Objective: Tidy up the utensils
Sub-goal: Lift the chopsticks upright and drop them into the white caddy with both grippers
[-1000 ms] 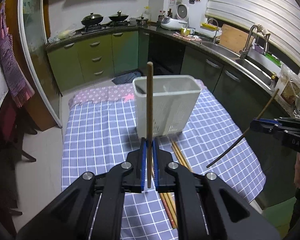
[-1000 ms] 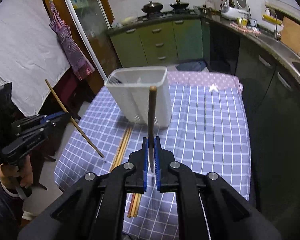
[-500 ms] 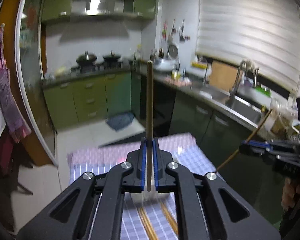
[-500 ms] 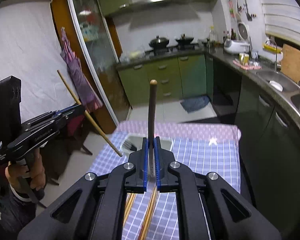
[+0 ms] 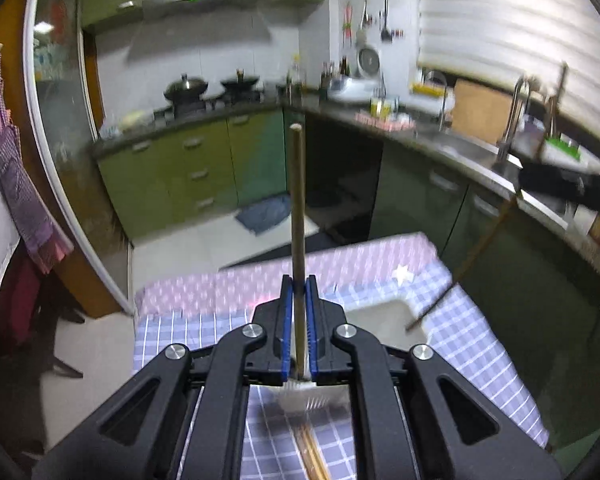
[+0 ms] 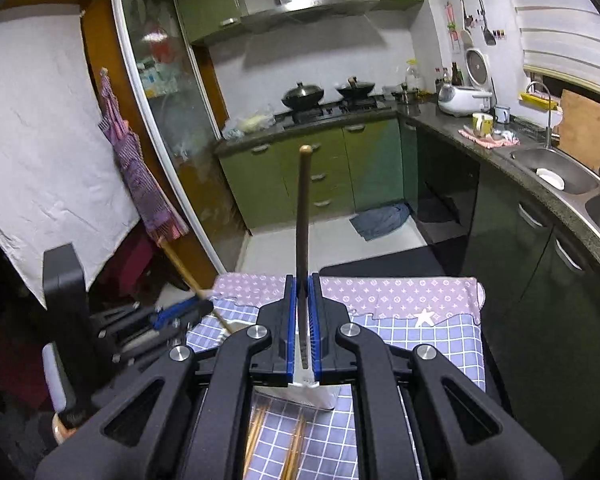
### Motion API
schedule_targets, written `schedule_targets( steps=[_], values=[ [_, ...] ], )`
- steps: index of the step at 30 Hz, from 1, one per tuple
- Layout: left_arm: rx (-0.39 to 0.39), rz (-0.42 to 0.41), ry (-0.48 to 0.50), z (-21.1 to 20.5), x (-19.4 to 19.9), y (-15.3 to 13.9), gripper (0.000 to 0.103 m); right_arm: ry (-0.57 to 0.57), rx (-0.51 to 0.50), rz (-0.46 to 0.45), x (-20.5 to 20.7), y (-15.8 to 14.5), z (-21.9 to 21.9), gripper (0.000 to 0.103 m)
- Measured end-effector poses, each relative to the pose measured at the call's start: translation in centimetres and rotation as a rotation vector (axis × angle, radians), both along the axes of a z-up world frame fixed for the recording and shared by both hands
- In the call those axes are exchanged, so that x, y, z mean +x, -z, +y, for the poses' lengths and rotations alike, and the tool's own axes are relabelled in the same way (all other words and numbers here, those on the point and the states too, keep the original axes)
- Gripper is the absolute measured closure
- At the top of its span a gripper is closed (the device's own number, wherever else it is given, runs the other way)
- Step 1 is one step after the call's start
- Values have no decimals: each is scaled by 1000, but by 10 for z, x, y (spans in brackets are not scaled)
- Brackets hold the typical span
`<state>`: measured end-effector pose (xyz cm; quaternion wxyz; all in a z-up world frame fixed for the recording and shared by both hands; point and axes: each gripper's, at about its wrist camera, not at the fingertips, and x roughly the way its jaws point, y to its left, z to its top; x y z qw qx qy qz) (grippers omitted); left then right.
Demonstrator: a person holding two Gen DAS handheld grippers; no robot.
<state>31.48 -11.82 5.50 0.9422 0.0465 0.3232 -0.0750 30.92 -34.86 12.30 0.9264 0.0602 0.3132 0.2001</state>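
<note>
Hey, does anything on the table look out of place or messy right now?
Yes: loose chopsticks lie on the checked cloth beside the white holder, not in it. Each tool, left and right, grips one chopstick. Nothing looks spilled or broken.

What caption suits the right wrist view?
Right gripper holding a dark chopstick upright above the checked tablecloth.

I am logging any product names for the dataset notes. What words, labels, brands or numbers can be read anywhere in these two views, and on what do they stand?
None can be read.
The left gripper carries no lettering sharp enough to read in the right wrist view.
The bottles by the rice cooker have labels too small to read.
The pink cloth shows only a repeating pattern, no words.
The mug shows no legible print.
</note>
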Motion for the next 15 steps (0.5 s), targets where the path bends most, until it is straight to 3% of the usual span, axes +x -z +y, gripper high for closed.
schedule_targets(
  steps=[4,7,11,15],
  values=[
    [-31,70,4,8,0,20,96,-10,-21,59,20,32,12,96],
    [-32,71,6,11,-7,19,95,-21,-34,87,27,52,21,96],
    [-34,64,10,13,-23,13,70,-30,-62,107,27,76,30,96],
    [-29,60,7,19,-40,7,68,-35,-69,114,26,86,34,93]
  ],
)
